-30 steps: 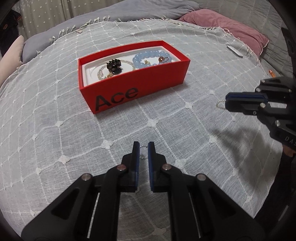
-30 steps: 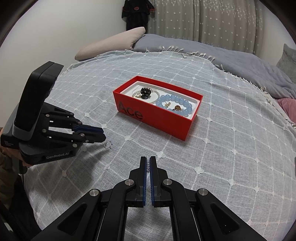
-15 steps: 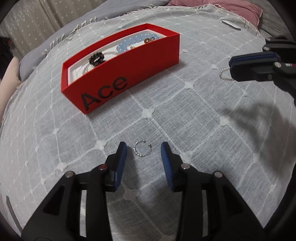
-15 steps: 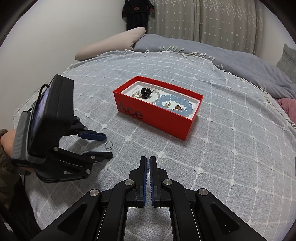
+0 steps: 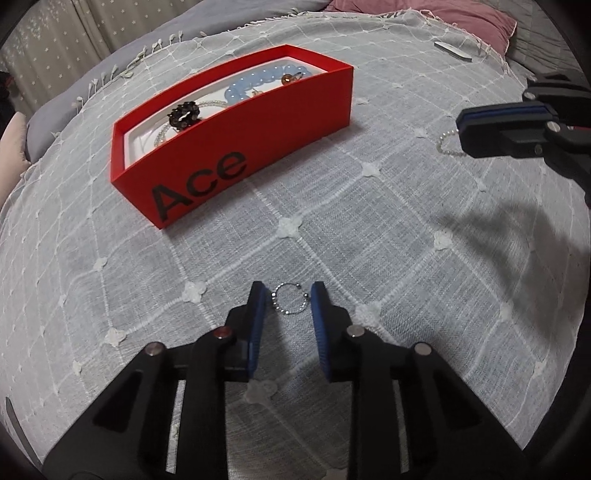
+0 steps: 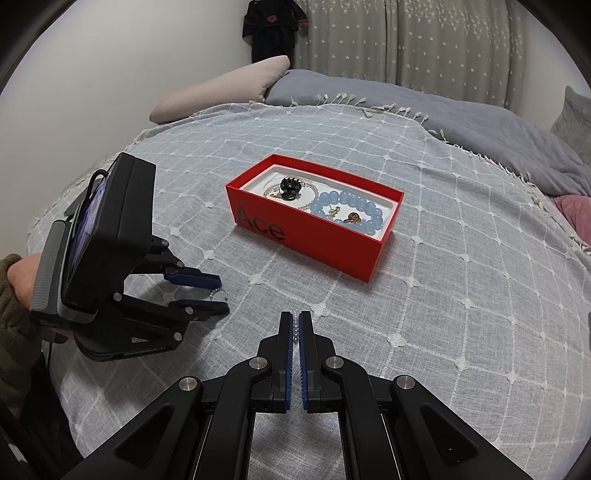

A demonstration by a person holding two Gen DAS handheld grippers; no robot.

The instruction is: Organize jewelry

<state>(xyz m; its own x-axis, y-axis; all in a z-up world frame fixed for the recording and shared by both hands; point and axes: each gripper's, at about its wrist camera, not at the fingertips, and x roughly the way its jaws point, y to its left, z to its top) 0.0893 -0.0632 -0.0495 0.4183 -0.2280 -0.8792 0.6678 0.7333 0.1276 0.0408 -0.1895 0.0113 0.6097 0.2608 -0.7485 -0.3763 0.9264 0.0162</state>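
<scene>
A small silver bead-chain ring [image 5: 290, 300] lies on the grey checked bedspread [image 5: 369, 229]. My left gripper [image 5: 288, 295] straddles it, jaws closing, and the pads do not press on it. From the right wrist view the same left gripper [image 6: 218, 295] sits low over the ring [image 6: 218, 293]. My right gripper [image 6: 295, 320] is shut on a thin pearl chain [image 6: 295, 329]; in the left wrist view that chain [image 5: 446, 144] dangles from the right gripper [image 5: 461, 127]. The red "Ace" box [image 5: 258, 147] [image 6: 314, 243] holds a blue bead bracelet [image 6: 349, 212], a black piece [image 6: 290, 187] and a pale strand.
A pink pillow [image 5: 443, 22] and a small flat white object [image 5: 452, 50] lie past the box. A beige pillow [image 6: 221, 92] and a grey duvet [image 6: 461, 118] line the far side, with curtains behind. A person's hand [image 6: 18, 273] grips the left tool.
The left gripper went from shut to wide open over the ring, then narrowed around it, rolling slightly. The right gripper stayed still, shut on the pearl chain.
</scene>
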